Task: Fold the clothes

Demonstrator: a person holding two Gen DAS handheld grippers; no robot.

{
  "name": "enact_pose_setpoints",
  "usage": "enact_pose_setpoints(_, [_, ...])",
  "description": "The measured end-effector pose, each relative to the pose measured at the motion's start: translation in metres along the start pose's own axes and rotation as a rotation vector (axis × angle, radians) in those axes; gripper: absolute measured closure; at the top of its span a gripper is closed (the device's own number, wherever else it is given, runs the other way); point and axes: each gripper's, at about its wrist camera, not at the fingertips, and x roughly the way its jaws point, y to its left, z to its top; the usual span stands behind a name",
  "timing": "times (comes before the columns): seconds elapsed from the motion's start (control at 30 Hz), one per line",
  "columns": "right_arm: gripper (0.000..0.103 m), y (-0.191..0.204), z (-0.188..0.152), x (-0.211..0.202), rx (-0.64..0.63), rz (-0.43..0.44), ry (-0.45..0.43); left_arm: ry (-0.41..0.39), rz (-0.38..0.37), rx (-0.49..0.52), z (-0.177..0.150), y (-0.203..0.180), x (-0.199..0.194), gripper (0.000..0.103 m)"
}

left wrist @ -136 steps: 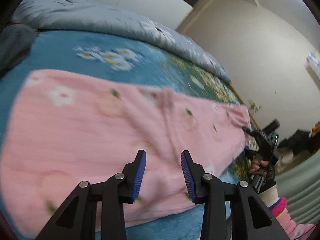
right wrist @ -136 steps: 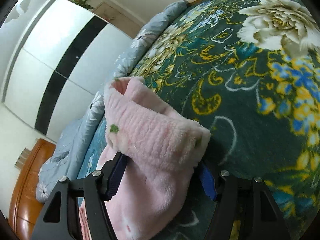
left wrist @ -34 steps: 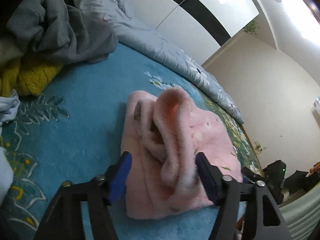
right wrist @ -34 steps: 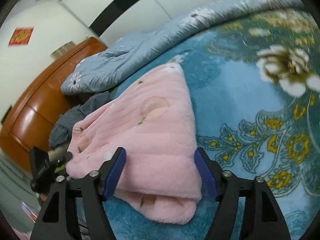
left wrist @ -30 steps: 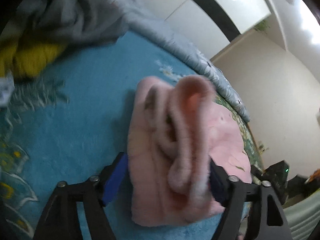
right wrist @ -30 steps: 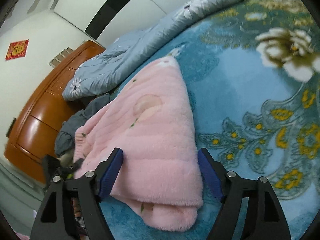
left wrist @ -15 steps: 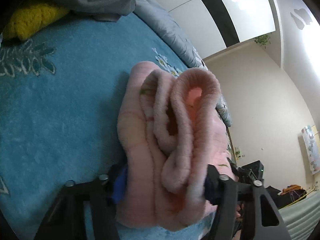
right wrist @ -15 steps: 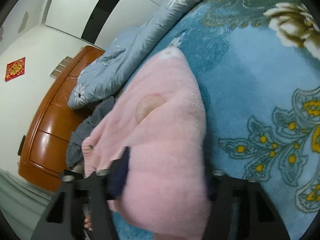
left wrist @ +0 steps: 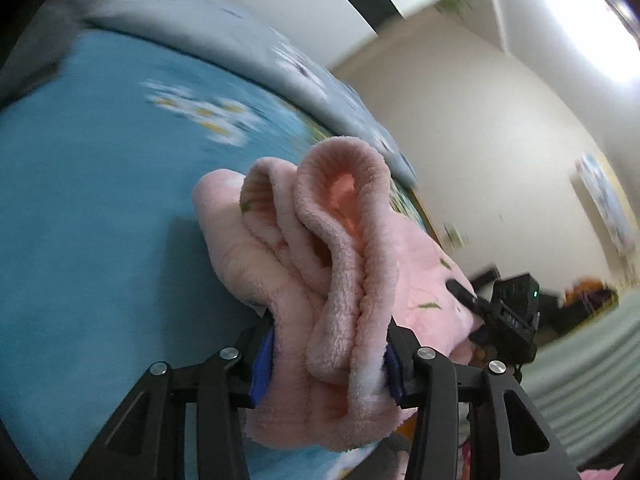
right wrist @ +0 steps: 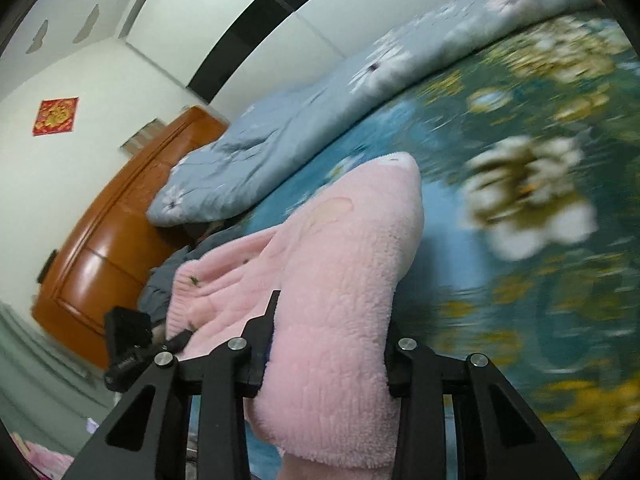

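Observation:
A folded pink fleece garment [left wrist: 320, 280] hangs lifted above the blue flowered bedspread [left wrist: 88, 208], gripped at both ends. My left gripper [left wrist: 326, 364] has its jaws closing on the layered open end, blue pads pressing into the folds. In the right wrist view the same pink garment [right wrist: 344, 280] bulges between the jaws of my right gripper [right wrist: 328, 364], which are also closing on the smooth folded end. The other gripper shows at the far side of the bundle in each view.
A grey-blue flowered duvet [right wrist: 304, 120] lies along the far side of the bed. A brown wooden headboard [right wrist: 108, 240] and a dark grey garment [right wrist: 176, 276] are at the left. A cream wall [left wrist: 500, 160] rises beyond the bed.
Both grippers have gone from open around the folded pink bundle to shut on its ends, and the bundle has risen off the bedspread. The views have swung away from the clothes pile.

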Motion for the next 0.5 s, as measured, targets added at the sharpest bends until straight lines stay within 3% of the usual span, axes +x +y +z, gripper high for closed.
enact_pose_setpoints(0.13, [0.066,-0.043,0.005,-0.056,0.026,-0.072,-0.074,0.124,-0.031,0.092,0.012,-0.054,0.070,0.056])
enact_pose_setpoints(0.23, [0.066,-0.075,0.014,-0.093,0.037,-0.141,-0.110,0.166,-0.066,0.179,0.017,-0.100,0.114,0.056])
enact_pose_setpoints(0.5, [0.066,-0.170,0.081,-0.175,0.054,-0.287,-0.165,0.268,-0.123,0.360,0.038,-0.211,0.250,0.056])
